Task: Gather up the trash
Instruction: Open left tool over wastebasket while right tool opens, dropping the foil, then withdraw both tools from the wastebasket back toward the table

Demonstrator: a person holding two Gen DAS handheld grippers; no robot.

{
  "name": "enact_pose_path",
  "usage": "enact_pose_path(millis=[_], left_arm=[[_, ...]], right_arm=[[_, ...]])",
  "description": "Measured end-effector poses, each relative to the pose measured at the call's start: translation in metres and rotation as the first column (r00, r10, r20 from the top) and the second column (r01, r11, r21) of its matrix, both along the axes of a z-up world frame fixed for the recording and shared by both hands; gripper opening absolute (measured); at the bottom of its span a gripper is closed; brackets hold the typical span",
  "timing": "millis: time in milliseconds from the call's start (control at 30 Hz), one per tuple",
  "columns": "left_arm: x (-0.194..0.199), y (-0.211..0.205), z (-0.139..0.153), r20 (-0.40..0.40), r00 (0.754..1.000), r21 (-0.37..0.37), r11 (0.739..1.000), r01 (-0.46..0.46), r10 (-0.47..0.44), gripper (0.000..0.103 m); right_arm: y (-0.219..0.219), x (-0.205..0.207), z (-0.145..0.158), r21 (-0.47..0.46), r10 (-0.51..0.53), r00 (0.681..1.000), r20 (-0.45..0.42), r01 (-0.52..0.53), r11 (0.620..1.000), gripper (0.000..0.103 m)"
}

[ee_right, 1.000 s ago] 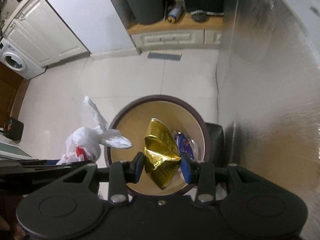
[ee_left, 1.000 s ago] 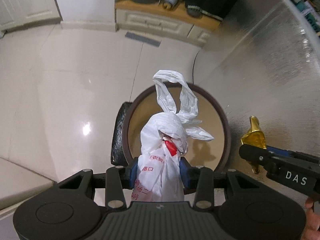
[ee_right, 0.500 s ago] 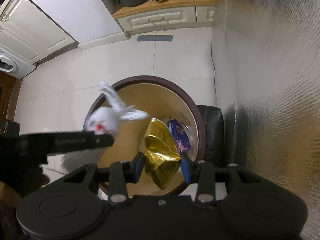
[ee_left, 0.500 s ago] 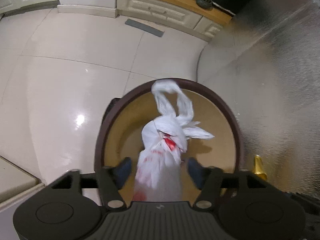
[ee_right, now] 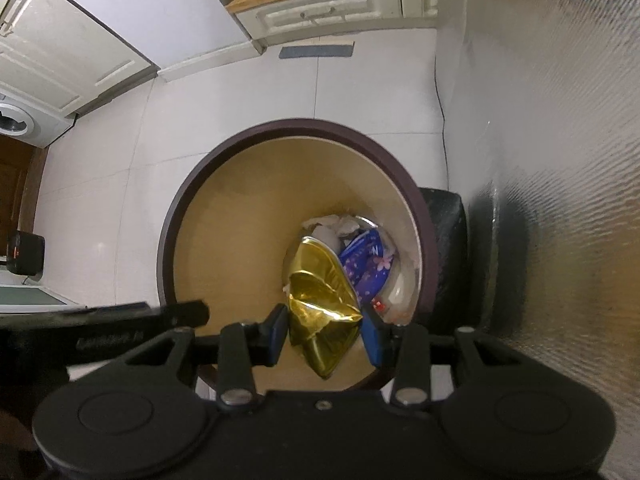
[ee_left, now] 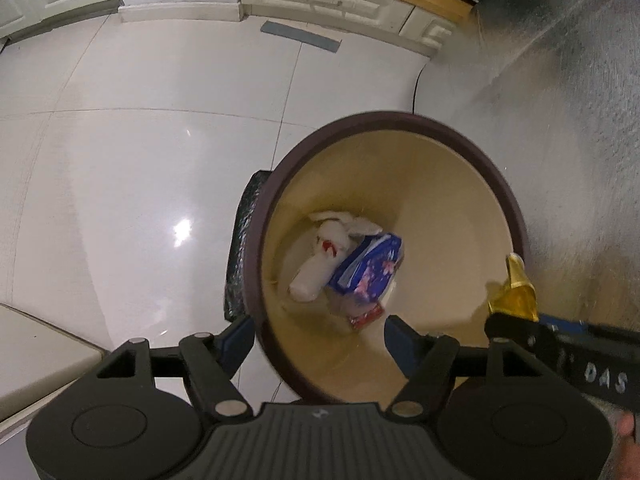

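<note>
**A:** What did the two wrist views show?

**B:** Both looked down into a round bin (ee_left: 516,216) with a dark rim and tan inner wall, standing on pale floor tiles beside a textured silver wall (ee_right: 560,160). The left gripper (ee_left: 320,340) hung over the bin's mouth, its jaws just opened and standing apart with nothing between them. The white tied plastic bag (ee_left: 320,256) lay at the bottom, touching a blue flowered packet (ee_left: 372,264).

**A:** And the right one?

**B:** The right gripper (ee_right: 326,334) had its blue pads pressed on a crumpled gold foil wrapper (ee_right: 320,312), which hung over the bin's opening, inside the rim line.

**A:** How should that wrapper have been let go?

**B:** Probably by keeping the tongs pointed down over the middle of the opening, away from the rim and the left tool, then spreading the jaws fully. Foil is light and springy, so it could cling to a pad; a slight pause before pulling away seemed wise.
</note>
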State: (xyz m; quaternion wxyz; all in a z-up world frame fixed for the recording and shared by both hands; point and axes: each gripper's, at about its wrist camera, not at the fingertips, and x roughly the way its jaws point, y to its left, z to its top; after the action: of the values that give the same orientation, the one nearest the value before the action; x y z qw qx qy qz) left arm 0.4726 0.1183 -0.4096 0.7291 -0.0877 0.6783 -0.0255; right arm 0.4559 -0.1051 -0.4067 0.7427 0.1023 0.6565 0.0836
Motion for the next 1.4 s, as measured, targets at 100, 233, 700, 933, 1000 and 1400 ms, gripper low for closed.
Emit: enact_pose_path(millis=[100,233,700,933,1000,1400], left_arm=[[-0.004,0.007,0.0,-0.009,1.0,0.002,1.0,-0.008,0.008,0.073],[-0.01,0.018,-0.004,-0.025,0.999,0.013,0.999,-0.031,0.032,0.075],[-0.025,0.036,-0.012,-0.074,0.995,0.054,0.997,-0.058,0.062,0.094],[-0.024,0.031,-0.007,-0.077,0.996,0.059,0.998,-0.038,0.042,0.101],[-0.024,0.03,-0.005,-0.076,0.996,0.058,0.998,-0.037,0.041,0.102],[-0.024,0.021,0.015,-0.051,0.999,0.051,0.999,-0.016,0.018,0.103]], right_arm=[[0.004,0.002,-0.009,0.02,0.006,1.0,-0.018,-0.006,1.0,0.04],[0.015,0.003,-0.022,0.029,0.022,0.999,-0.038,-0.021,0.999,0.04],[0.026,-0.012,-0.036,0.022,0.075,0.994,-0.084,-0.074,0.997,0.063],[0.017,-0.02,-0.02,-0.007,0.068,0.995,-0.067,-0.069,0.998,0.063],[0.013,-0.021,-0.014,-0.018,0.067,0.996,-0.059,-0.068,0.998,0.064],[-0.008,-0.031,0.015,-0.077,0.041,0.999,0.004,-0.041,0.996,0.088]])
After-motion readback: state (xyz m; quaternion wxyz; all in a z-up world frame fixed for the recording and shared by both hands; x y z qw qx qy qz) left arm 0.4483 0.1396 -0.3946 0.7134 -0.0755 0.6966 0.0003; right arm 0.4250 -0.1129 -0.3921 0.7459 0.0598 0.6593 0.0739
